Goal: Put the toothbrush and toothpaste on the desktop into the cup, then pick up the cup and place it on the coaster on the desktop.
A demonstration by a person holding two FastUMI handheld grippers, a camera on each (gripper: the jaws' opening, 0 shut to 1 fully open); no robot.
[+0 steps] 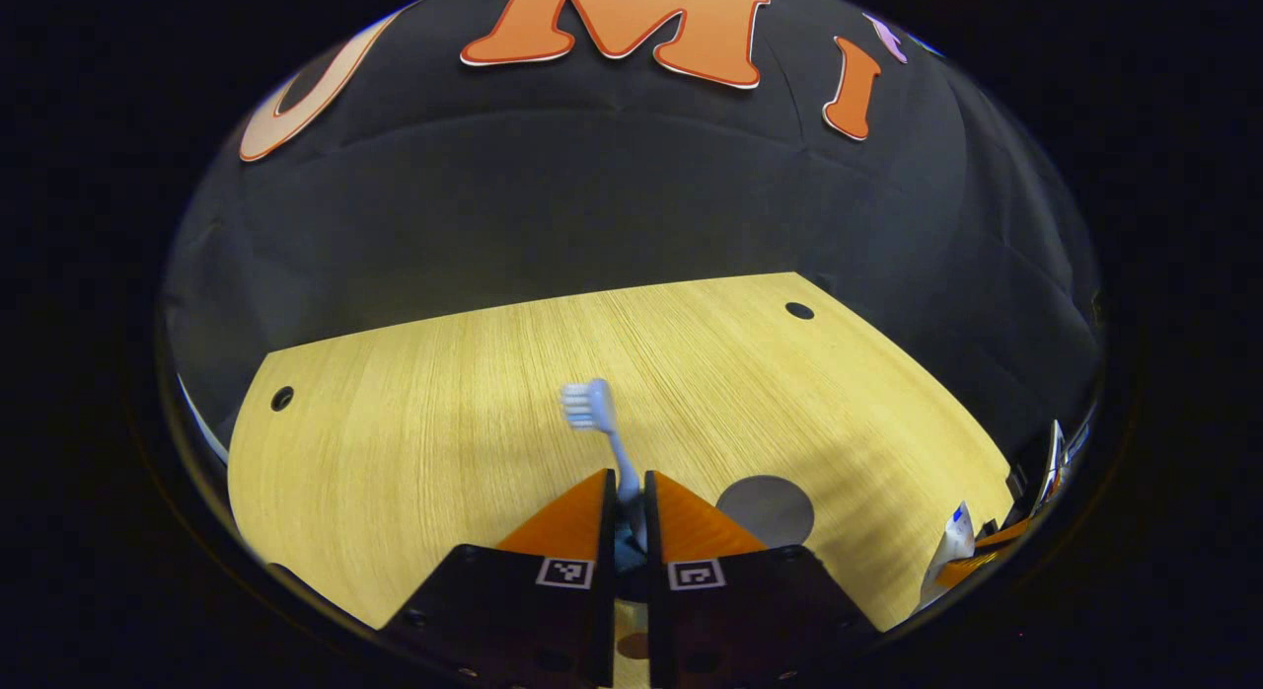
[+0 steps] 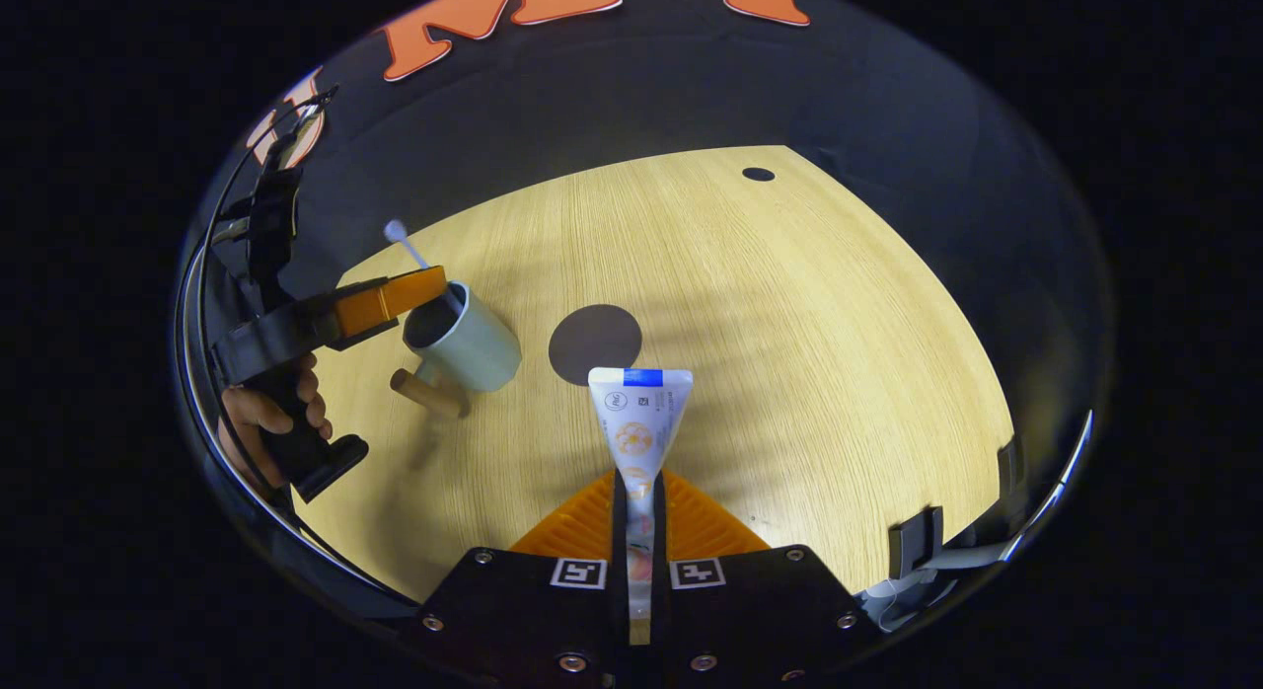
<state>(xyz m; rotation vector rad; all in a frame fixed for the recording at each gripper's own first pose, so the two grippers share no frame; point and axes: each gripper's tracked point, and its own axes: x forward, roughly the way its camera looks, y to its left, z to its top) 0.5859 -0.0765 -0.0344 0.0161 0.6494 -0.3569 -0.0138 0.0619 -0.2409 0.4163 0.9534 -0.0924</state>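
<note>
In the left gripper view my left gripper is shut on the stem of a pale blue toothbrush, whose bristle head points away over the wooden desktop. The right gripper view shows that gripper, held by a hand, at the rim of a light grey cup with a wooden handle; the toothbrush head sticks out beyond it. My right gripper is shut on a white toothpaste tube, its flat crimped end pointing forward. A dark round coaster lies between cup and tube.
The desktop has small dark holes near its far corners. Black cloth walls close off the back. A black bracket sits at the table's near right edge in the right gripper view.
</note>
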